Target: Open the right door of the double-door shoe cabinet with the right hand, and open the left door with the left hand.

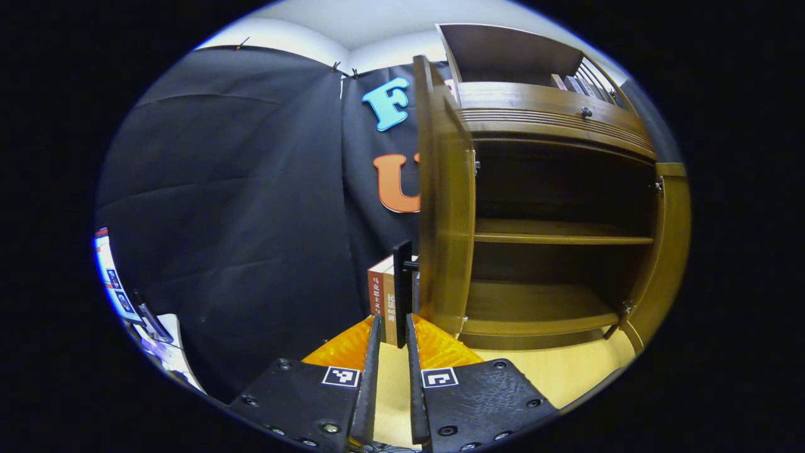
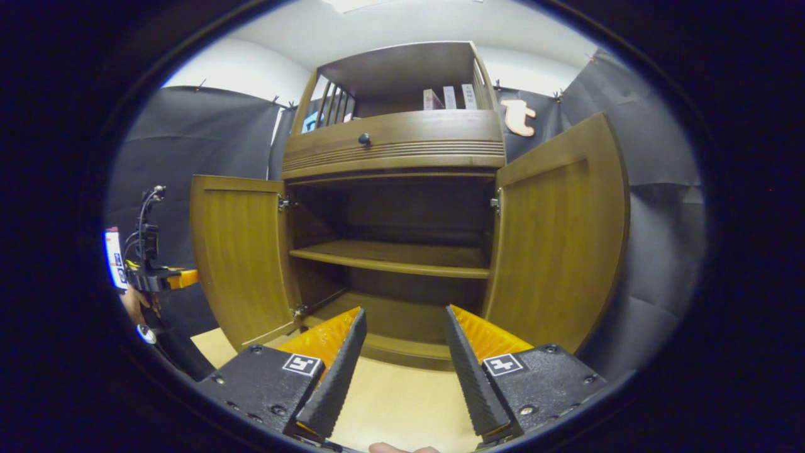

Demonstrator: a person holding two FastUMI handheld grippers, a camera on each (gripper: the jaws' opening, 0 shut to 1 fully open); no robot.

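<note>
Two doors of the shoe cabinet stand swung wide, baring the shelf and the dark interior between them. Seen from the right gripper view, the left door hangs on hinges at the cabinet's left edge and the right door on hinges at its right edge; both angle outward from the carcass.

Right gripper: fingers spread wide, holding nothing, pointed at the cabinet's lower opening and apart from the right door.

Left gripper: fingers drawn close with a narrow gap, just beside the free edge of the left door. A dark handle-like piece on that edge lies above the fingertips; whether the fingers press on it cannot be told.

Handling, as a judgement: the doors look like rigid wooden panels, moderately heavy, smooth-faced and likely slippery on the flat. They would swing in an arc about their hinges, so a pull should follow that arc. The best purchase is the handle or the free vertical edge, farthest from the hinges.

Some books stand beside the cabinet, behind the left door.
</note>
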